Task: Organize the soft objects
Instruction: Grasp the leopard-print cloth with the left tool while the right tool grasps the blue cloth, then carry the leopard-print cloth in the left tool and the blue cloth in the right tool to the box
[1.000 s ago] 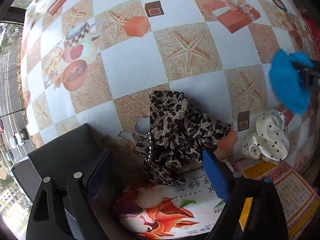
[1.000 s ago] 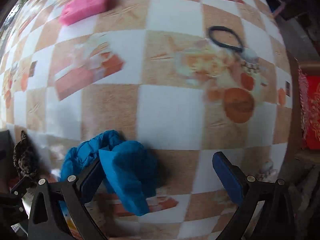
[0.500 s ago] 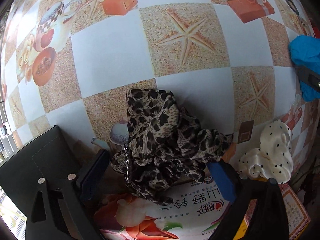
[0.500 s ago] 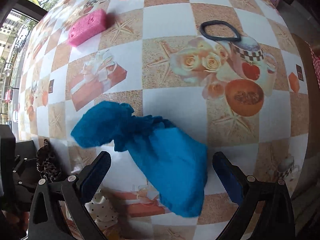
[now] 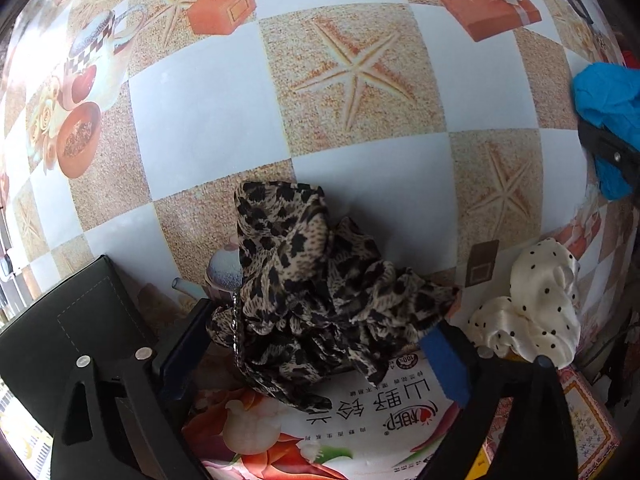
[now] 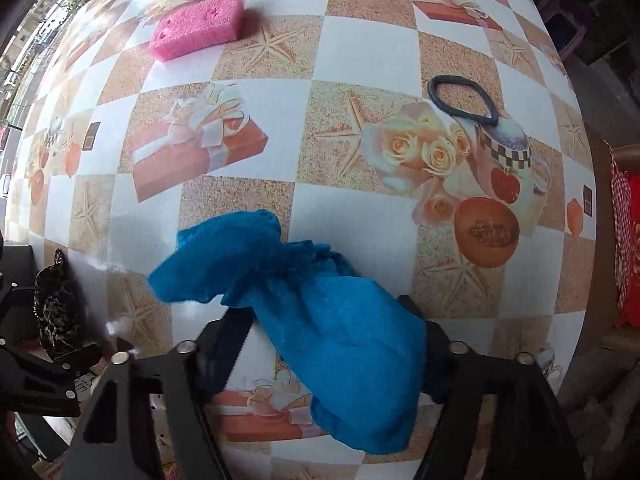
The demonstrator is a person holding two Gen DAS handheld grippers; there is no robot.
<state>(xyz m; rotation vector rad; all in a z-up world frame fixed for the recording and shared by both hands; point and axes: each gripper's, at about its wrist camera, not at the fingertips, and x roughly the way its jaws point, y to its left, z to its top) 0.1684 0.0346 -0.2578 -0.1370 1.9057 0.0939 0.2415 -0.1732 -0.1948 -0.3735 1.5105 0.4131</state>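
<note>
Carrying the blue cloth [image 6: 336, 320] is the step I have in hand, and doing it well means keeping the squeeze steady and the load high enough that the hanging end clears the tablecloth [image 6: 360, 52]. My right gripper [image 6: 332, 344] is pinching it across its bulky middle, the jaws drawn in against the fabric on both sides. Its long axis runs diagonally from far-left to near-right of the tongs: the narrow ruffled end points ahead and leftward, the fat end droops back below the fingers. I judge the grip sits a little toward the heavy end, so a quick swing could let the front flap.

Off to the left of those tongs, my left gripper [image 5: 320, 344] has its jaws spread, bracketing the leopard-print scarf [image 5: 316, 292] without visibly pressing it; that heap lies partly on a printed package [image 5: 340, 432]. Just right of the left tongs rests a cream polka-dot scrunchie [image 5: 532, 308]. Far ahead of the right tongs lie a pink sponge [image 6: 200, 26] and a black hair band [image 6: 462, 100]
</note>
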